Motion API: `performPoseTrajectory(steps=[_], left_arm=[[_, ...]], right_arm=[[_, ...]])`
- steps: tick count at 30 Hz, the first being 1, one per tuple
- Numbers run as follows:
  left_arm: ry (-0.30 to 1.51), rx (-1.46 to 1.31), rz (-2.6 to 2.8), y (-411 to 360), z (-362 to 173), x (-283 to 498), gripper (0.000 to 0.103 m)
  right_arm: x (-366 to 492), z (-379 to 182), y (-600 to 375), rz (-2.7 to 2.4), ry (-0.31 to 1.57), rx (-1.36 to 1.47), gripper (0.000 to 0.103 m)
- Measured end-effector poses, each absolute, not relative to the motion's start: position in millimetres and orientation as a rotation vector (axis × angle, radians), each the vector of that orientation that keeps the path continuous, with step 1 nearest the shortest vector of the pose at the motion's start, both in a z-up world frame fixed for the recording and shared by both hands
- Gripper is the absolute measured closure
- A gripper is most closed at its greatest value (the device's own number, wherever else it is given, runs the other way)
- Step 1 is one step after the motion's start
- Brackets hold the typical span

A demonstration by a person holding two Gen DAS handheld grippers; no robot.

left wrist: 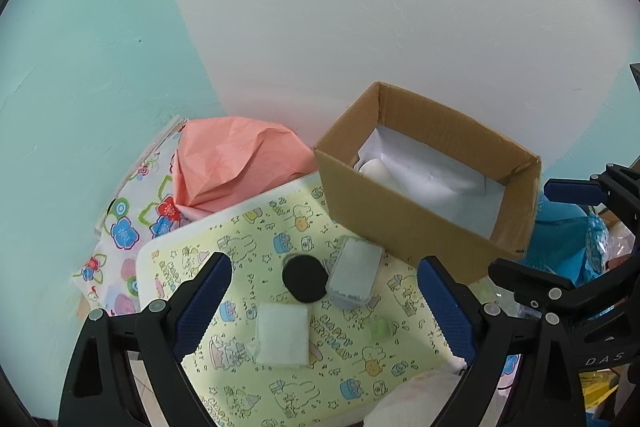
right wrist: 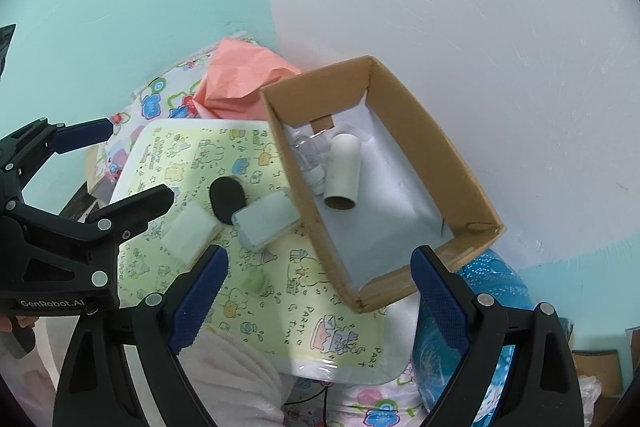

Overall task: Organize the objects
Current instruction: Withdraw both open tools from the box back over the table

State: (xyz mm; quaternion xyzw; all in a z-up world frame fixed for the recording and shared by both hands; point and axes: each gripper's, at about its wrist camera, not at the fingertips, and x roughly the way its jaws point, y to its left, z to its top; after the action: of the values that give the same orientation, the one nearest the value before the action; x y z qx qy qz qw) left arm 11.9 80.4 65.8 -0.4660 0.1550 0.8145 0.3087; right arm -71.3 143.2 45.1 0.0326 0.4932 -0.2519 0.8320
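tabletop: covered with a yellow cartoon-print sheet; used as the staging surface, loose items kept grouped near its middle.
cardboard box: open top, lined with white paper, set at the far right edge of the tabletop against the wall; judged to be the collection bin.
box contents: white tube laid on its side beside a clear bottle, both at the far end; near end left free, room for more.
pink paper: crumpled, parked behind the tabletop; likely out of scope.
left claw: wide, nothing gripped; held above the loose items, white pad framed between its fingers.
right claw: wide, empty; held over the box's near corner.
clear rectangular case: just beside the box wall, touching the black disc; closest candidate.
white pad: flat, nearest the left claw; judged next pick.
black disc: flat, between pad and case.
green blob: small, blurred, identity cannot be told.
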Motion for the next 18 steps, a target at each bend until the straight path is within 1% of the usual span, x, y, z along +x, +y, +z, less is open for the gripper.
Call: performPoseTrajectory(steps=[18], left_arm=[[0.440, -1.226, 2.185, 45.9, 63.3, 25.7, 0.007]], right_arm=[[-71.7, 31.8, 182.2, -0.545, 1.034, 0.020, 0.009]])
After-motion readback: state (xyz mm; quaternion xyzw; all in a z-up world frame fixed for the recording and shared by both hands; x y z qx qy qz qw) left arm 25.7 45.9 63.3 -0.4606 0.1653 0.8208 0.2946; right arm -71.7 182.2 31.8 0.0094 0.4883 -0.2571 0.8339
